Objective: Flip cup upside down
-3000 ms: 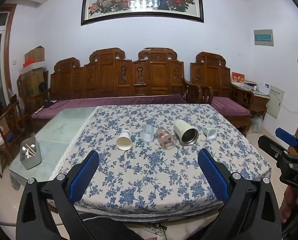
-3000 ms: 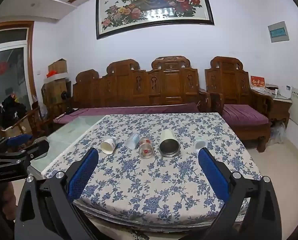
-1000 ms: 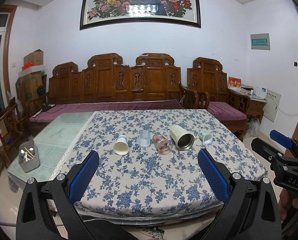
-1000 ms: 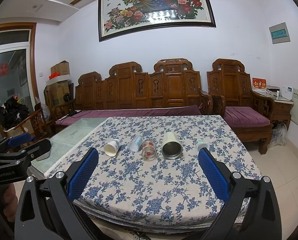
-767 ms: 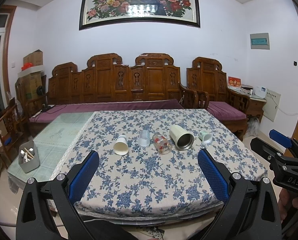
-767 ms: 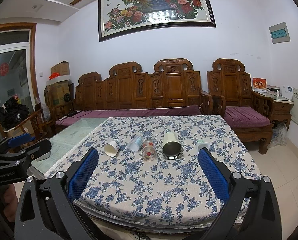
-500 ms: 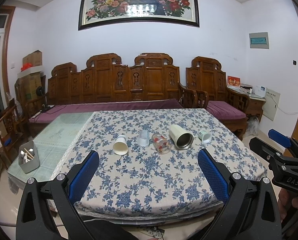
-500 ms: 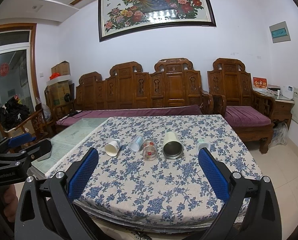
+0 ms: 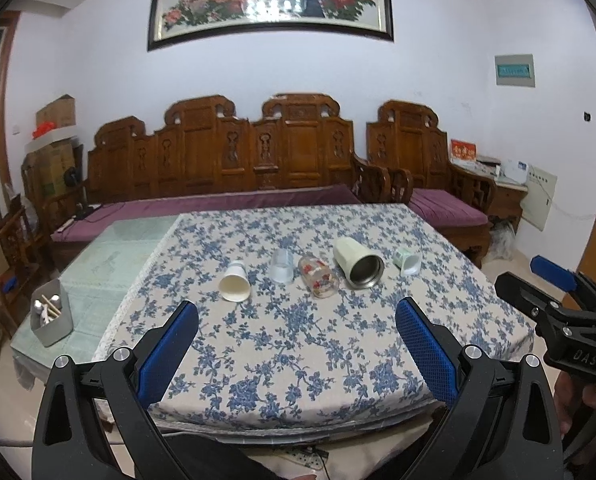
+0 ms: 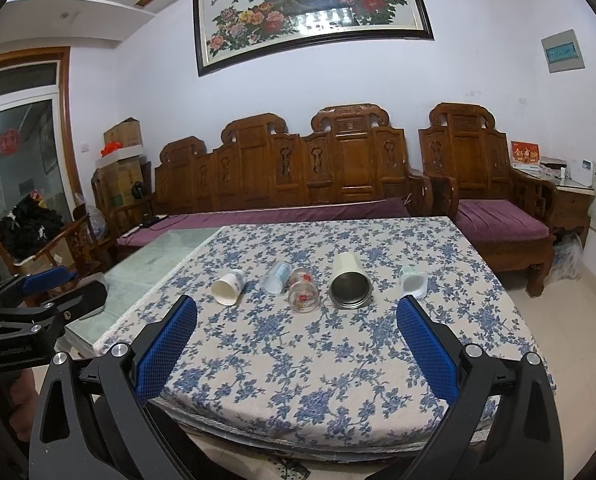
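Observation:
Several cups lie on their sides in a row across a table with a blue floral cloth [image 9: 298, 344]. From left: a white paper cup [image 9: 235, 283] [image 10: 227, 288], a clear plastic cup [image 9: 282, 266] [image 10: 275, 277], a glass with red flowers [image 9: 318, 277] [image 10: 303, 290], a large cream tumbler with a steel inside [image 9: 358, 263] [image 10: 350, 281], a small pale green cup [image 9: 407, 261] [image 10: 411, 280]. My left gripper [image 9: 296, 342] is open and empty, short of the table's near edge. My right gripper [image 10: 296, 342] is open and empty, likewise held back from the cups.
A carved wooden bench with purple cushions [image 9: 234, 208] runs behind the table, with an armchair [image 10: 498, 216] at the right. A bare glass tabletop [image 9: 110, 252] adjoins at the left, with a grey utensil holder [image 9: 52, 318] on it. Each gripper shows at the other view's edge.
Both grippers have drawn slightly back and up from the table over the last seconds. The cups have not moved. Both grippers stay open.

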### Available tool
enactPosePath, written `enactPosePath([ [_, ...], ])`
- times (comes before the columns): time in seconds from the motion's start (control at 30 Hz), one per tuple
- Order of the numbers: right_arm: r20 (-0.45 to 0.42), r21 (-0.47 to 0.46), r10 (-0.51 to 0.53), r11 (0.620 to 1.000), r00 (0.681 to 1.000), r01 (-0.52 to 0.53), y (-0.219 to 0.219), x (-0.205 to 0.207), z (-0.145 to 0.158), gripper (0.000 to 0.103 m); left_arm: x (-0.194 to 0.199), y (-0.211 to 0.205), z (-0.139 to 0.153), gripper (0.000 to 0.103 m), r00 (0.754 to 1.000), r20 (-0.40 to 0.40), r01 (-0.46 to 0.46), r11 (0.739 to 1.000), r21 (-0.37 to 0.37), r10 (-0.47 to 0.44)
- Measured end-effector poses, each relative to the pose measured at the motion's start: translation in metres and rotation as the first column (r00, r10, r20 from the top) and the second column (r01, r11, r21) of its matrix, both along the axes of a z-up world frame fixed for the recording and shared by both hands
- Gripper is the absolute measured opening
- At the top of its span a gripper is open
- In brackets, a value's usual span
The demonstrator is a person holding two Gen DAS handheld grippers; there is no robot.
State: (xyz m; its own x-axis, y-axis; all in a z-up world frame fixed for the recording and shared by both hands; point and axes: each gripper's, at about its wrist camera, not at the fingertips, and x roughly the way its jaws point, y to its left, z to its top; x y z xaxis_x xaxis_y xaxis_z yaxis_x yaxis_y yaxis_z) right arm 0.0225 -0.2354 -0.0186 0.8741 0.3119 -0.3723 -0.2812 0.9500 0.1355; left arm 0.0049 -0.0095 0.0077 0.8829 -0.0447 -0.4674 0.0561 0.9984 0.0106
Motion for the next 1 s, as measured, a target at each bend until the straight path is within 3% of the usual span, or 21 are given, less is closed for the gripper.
enactPosePath([
  [0.37,-0.061,-0.070,-0.012,0.998,0.998,0.008,-0.009,0.073,-0.023,0.095,0.077,-0.008,-0.014,0.095,0.987,-0.121,0.104,0.994,0.012,-0.102],
  [0.77,-0.192,-0.087,0.010,0.996,0.981,-0.027,-0.012,0.171,-0.063,0.090,0.187,-0.011,-0.047,0.095,0.960,-0.252,0.126,0.992,0.006,-0.120],
  [1.0,-0.258,-0.095,0.027,0.994,0.966,-0.054,-0.007,0.214,-0.090,0.089,0.260,-0.021,-0.079,0.081,0.930,-0.350,0.116,0.993,-0.017,-0.115],
])
